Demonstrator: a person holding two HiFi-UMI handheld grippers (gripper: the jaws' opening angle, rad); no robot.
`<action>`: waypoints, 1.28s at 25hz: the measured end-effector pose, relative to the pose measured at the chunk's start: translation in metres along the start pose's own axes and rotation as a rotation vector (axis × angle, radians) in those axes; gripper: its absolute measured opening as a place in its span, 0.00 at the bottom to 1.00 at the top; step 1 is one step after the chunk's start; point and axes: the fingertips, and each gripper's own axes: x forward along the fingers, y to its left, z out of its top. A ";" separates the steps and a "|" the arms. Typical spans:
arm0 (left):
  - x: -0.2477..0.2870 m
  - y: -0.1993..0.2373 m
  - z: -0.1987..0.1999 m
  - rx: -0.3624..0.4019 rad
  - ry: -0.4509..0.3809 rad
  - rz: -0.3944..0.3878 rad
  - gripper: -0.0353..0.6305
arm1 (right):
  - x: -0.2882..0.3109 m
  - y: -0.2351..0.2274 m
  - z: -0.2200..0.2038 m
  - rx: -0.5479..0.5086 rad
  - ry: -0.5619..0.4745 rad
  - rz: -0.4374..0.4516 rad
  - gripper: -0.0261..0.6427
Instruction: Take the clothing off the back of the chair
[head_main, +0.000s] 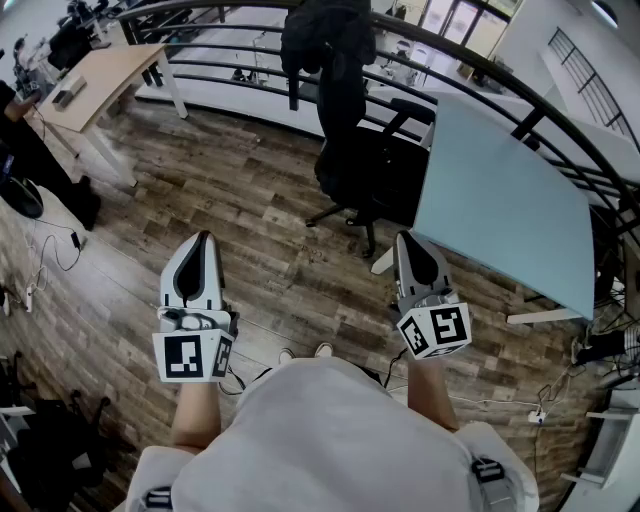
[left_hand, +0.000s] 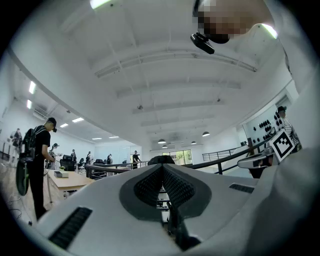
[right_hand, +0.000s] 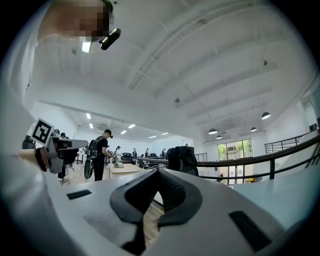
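A dark garment (head_main: 325, 45) hangs over the back of a black office chair (head_main: 375, 175), which stands on the wood floor ahead of me beside a light blue table (head_main: 510, 200). My left gripper (head_main: 204, 238) is held level well short of the chair, to its lower left, with its jaws together and nothing between them. My right gripper (head_main: 408, 240) hovers just in front of the chair's base, jaws also together and empty. The garment (left_hand: 161, 159) shows as a small dark mound just past the left gripper's (left_hand: 161, 168) tips. It (right_hand: 181, 159) also rises beyond the right gripper's (right_hand: 159, 173) tips.
A curved black railing (head_main: 230, 70) runs behind the chair. A wooden desk (head_main: 100, 75) stands at the far left, with a person in black (left_hand: 37, 160) beside it. Cables (head_main: 50, 250) trail over the floor at the left, and more cables (head_main: 540, 410) lie at the right.
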 end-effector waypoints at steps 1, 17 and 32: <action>0.001 0.000 0.000 0.000 0.002 0.000 0.09 | 0.000 0.000 -0.001 0.002 0.001 0.000 0.07; 0.010 -0.041 -0.001 0.076 0.042 0.030 0.09 | -0.009 -0.013 -0.047 0.112 0.099 0.191 0.07; 0.064 -0.025 -0.040 0.026 0.071 0.025 0.09 | 0.032 -0.046 -0.076 0.100 0.184 0.186 0.07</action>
